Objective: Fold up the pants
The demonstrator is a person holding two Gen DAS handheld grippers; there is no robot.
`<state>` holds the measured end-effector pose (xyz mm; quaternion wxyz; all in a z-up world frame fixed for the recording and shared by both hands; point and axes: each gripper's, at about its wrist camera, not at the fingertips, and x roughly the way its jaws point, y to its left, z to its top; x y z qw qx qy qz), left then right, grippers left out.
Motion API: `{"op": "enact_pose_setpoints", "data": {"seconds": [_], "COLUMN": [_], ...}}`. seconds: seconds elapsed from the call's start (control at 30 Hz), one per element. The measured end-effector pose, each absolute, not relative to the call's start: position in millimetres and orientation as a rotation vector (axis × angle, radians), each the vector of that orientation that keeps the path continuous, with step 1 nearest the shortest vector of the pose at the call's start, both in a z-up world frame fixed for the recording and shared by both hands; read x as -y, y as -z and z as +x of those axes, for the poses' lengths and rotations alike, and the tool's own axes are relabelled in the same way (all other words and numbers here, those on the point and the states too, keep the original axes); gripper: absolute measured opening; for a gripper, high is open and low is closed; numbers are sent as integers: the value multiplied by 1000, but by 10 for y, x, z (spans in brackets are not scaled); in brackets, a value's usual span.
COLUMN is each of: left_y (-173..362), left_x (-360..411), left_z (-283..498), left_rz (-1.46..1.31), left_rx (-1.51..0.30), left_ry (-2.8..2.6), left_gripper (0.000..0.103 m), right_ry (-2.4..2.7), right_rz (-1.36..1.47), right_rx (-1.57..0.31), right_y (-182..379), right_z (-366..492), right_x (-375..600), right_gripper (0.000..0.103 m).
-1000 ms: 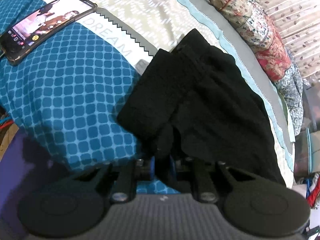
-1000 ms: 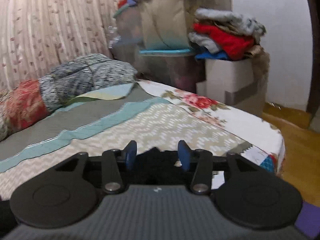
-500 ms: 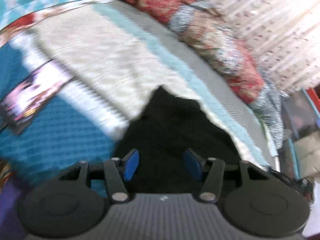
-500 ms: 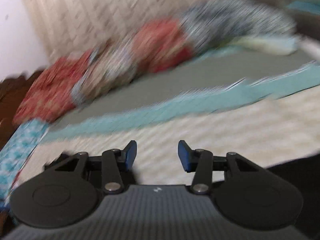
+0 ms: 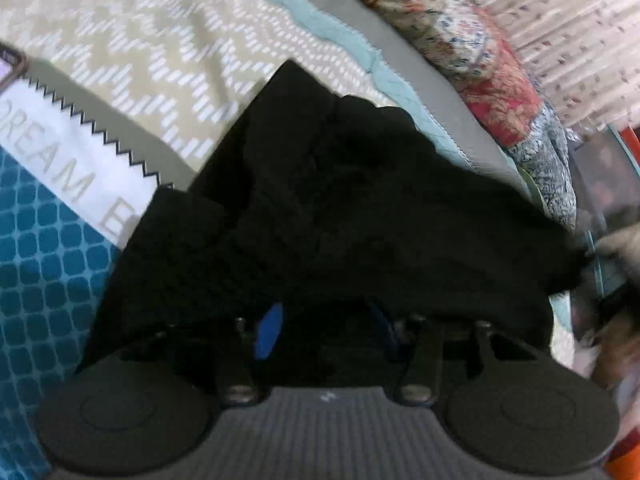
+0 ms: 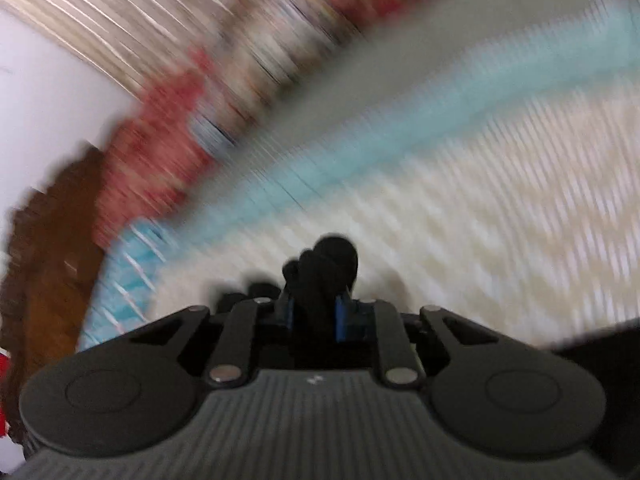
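The black pants (image 5: 360,208) lie in a folded heap on the bed, filling the middle of the left wrist view. My left gripper (image 5: 326,320) is open, its blue pads (image 5: 269,330) spread apart, low over the near edge of the pants with black cloth between and over them. My right gripper (image 6: 314,314) is shut on a bunched black fold of the pants (image 6: 326,264), which sticks up between its blue pads. The right wrist view is heavily blurred by motion.
The bedspread (image 5: 132,52) has a beige zigzag part, a white strip with lettering and a blue patterned part (image 5: 44,280). Patterned pillows (image 5: 472,40) lie along the far edge. A phone corner (image 5: 12,66) shows at far left. A wooden headboard (image 6: 52,240) is at left.
My left gripper, shut on the pants a second ago, has opened and now sits low over them. My right gripper, open before, has swung left and closed on a pants fold.
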<state>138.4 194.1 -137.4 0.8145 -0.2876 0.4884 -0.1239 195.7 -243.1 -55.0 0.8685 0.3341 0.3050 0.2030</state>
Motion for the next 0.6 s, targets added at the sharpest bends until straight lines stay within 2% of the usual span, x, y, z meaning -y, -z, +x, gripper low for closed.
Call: {"op": "enact_pose_setpoints", "data": {"seconds": [0.1, 0.17, 0.27, 0.3, 0.33, 0.37, 0.47, 0.6], "left_y": [1341, 1338, 1346, 1346, 1316, 1296, 1155, 815], "left_x": [-1910, -1926, -1990, -2002, -2013, -2037, -2152, -2340], "left_z": [1319, 1280, 1223, 1203, 1187, 1154, 1012, 859], "left_rz": [-590, -603, -629, -633, -634, -638, -672, -684], "left_rx": [-1029, -1024, -1019, -1019, -1019, -1018, -989, -871], "left_ry": [266, 266, 267, 268, 271, 275, 316, 392], "left_gripper": [46, 46, 46, 46, 46, 47, 52, 60], "right_ry": [-520, -608, -738, -798, -857, -894, -875, -764], "right_rz": [432, 253, 181, 167, 146, 98, -44, 137], "right_rx": [-264, -105, -181, -257, -350, -444, -600, -608], "right_y": [-286, -581, -423, -222, -13, 195, 694, 693], "right_z": [1558, 1236, 1004, 926, 864, 784, 458, 392], "right_x": [2100, 1822, 1558, 1471, 1372, 1284, 1208, 1797], "right_gripper": [16, 16, 24, 33, 51, 55, 54, 55]}}
